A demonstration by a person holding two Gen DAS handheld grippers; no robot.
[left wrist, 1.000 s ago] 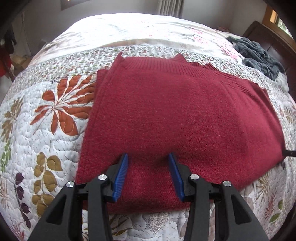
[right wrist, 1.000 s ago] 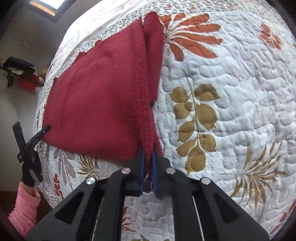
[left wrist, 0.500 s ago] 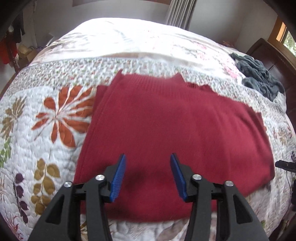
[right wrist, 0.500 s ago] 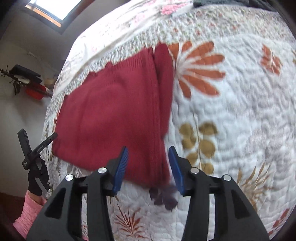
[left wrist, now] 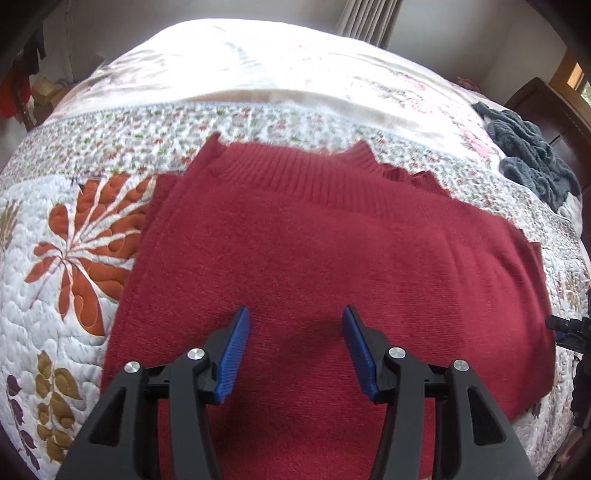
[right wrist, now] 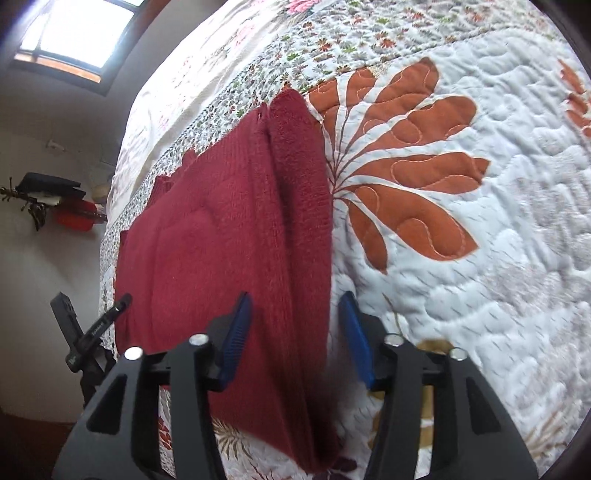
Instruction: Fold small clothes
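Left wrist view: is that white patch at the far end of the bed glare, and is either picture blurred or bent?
Left wrist view: the far quilt is blown out white by daylight; the red sweater is evenly lit, with a soft shadow between the open left gripper. Right wrist view: the window is overexposed, the quilt's near edge smears, and the sweater under the open right gripper looks soft. Both bow at the edges.

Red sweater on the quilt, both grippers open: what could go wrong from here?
1. The red sweater has stacked layers along the folded edge below the right gripper; a shallow pinch may catch only the top layer.
2. The left gripper hovers mid-panel; closing there would likely bunch fabric.
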